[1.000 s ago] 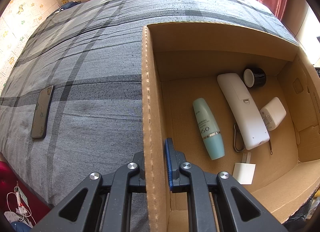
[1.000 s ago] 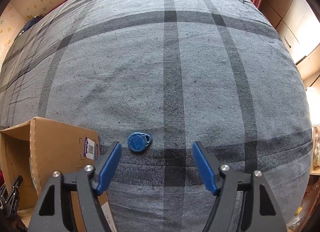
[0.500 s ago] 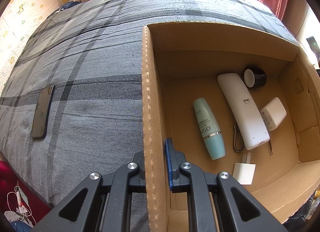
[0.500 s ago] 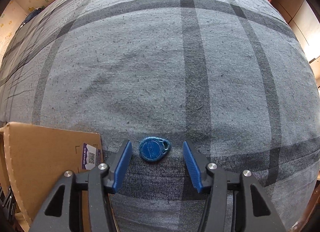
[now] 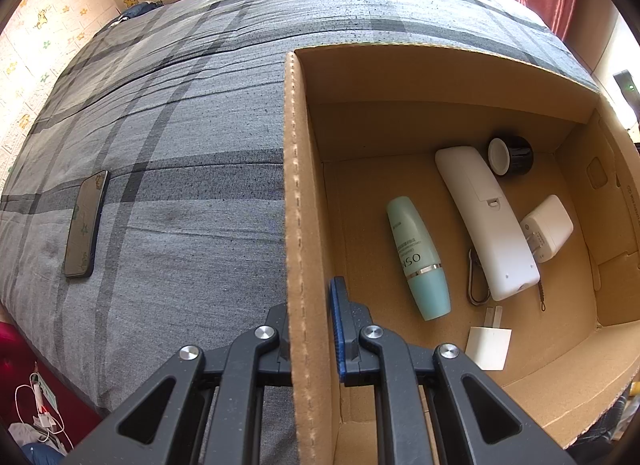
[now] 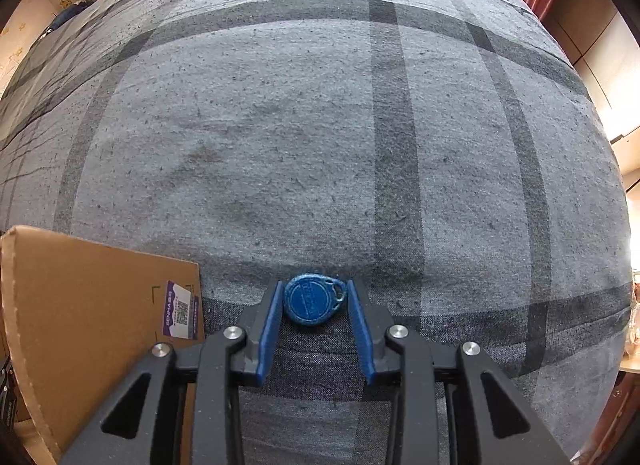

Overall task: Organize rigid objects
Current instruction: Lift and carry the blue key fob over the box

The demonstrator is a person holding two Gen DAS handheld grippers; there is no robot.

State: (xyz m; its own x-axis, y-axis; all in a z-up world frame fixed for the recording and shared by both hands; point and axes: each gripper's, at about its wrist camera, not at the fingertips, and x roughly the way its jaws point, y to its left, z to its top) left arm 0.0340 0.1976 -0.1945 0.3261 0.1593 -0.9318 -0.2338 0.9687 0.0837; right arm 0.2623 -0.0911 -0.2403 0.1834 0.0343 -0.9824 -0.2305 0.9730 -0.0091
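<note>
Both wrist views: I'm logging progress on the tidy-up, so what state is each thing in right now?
Left gripper: shut on the cardboard box's wall.
Right gripper: jaws just closing, pads at the key fob's sides.
Blue key fob: flat on the bedspread, between the pads.
Cardboard box: open-topped, on the bed.
Green bottle: lying down in the box.
White remote: face down in the box.
Phone: lying on the bedspread, outside the box.
</note>
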